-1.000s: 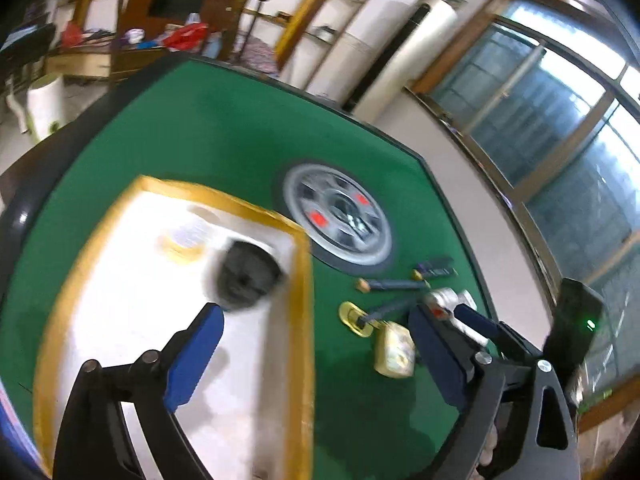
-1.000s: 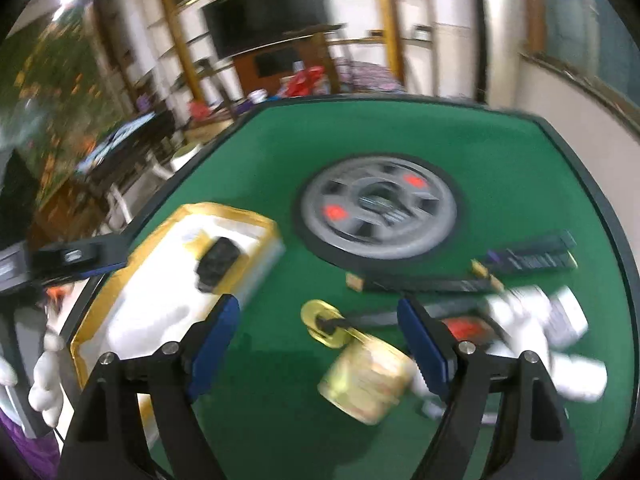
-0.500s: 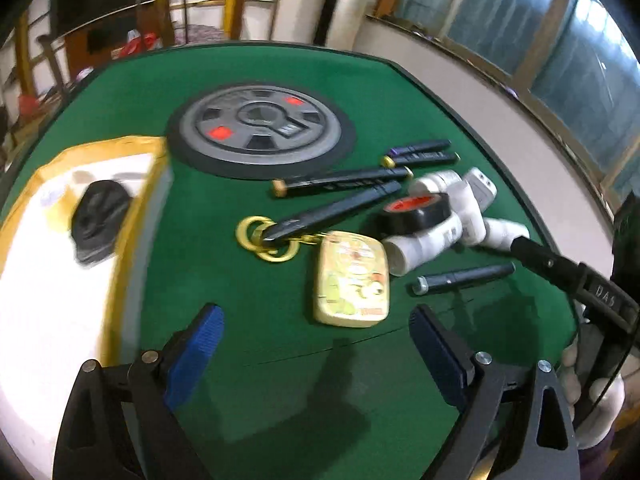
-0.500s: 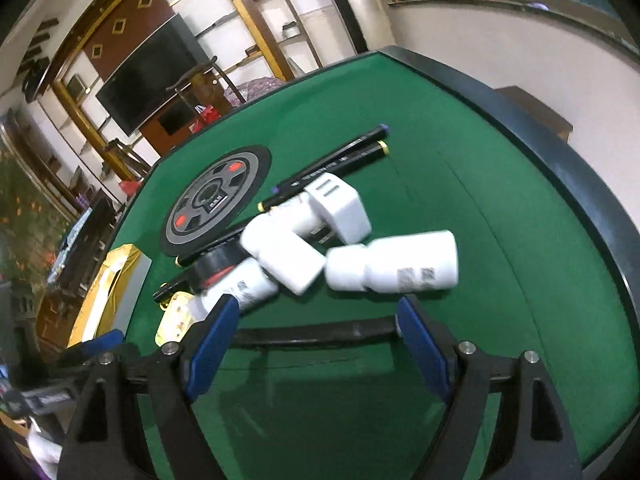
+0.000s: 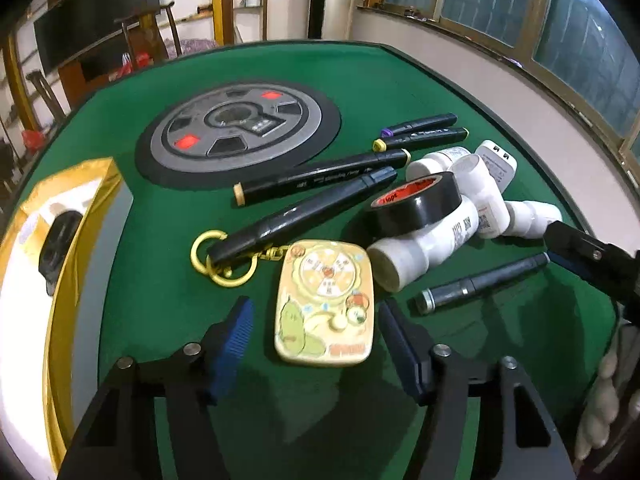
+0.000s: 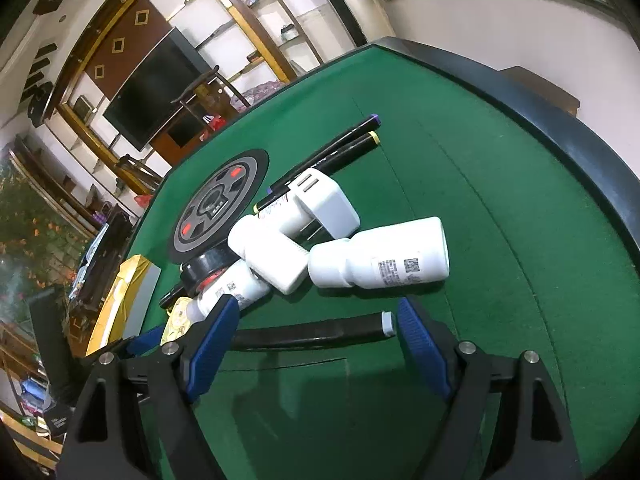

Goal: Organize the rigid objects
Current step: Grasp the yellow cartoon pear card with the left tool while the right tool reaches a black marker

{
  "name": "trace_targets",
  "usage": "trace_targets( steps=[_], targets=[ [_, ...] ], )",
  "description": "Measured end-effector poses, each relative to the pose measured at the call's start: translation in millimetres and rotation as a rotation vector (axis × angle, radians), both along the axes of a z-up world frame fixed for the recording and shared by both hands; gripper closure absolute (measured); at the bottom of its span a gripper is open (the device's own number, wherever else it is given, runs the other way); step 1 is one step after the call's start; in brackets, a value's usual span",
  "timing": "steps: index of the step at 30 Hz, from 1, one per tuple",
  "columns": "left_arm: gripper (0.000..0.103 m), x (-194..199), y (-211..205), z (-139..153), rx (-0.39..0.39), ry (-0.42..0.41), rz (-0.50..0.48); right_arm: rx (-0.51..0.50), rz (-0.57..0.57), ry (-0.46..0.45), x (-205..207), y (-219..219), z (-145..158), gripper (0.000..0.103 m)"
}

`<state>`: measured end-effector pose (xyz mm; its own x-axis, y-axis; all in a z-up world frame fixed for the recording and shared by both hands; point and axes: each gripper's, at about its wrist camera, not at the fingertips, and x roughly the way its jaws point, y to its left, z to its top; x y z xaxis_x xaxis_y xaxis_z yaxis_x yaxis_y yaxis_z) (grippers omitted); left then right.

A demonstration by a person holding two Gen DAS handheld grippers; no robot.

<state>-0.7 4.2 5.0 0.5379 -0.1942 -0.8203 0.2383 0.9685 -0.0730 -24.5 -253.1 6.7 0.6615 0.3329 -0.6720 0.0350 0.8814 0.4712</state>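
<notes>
Left gripper: fingers closing, astride yellow tin, not touching
Right gripper: fingers apart, black pen between
Tape roll: beyond yellow tin, on green surface

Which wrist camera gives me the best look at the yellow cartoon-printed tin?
The left wrist view: the yellow cartoon-printed tin lies flat on the green felt, its whole printed lid showing, between the closing jaws, which are not yet touching it. The right wrist view shows only a sliver behind a finger.
</notes>
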Motion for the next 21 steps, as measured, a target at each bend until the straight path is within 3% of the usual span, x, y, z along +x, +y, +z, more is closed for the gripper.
trace_targets(
  steps=[4,5,6,16,21],
  targets=[
    [0.035,4.8,-5.8,-1.0,0.008,-0.015,0.000,-0.011,0.012,0.011,0.8,4.5,-0.6,0.022],
    [0.038,5.0,-3.9,-0.5,0.000,-0.016,0.002,-0.016,0.014,0.014,1.8,5.5,-1.0,0.022],
    [0.054,5.0,-1.7,0.1,0.000,-0.020,0.006,-0.021,0.014,0.016,2.3,6.0,-1.4,0.022],
    [0.053,-17.8,31.3,12.6,-0.182,0.023,0.010,-0.053,0.009,0.037,3.8,10.3,-2.7,0.022],
    [0.053,-36.0,50.6,25.3,-0.256,0.022,0.010,-0.178,0.082,0.012,1.1,33.1,7.4,0.022]
  ],
)
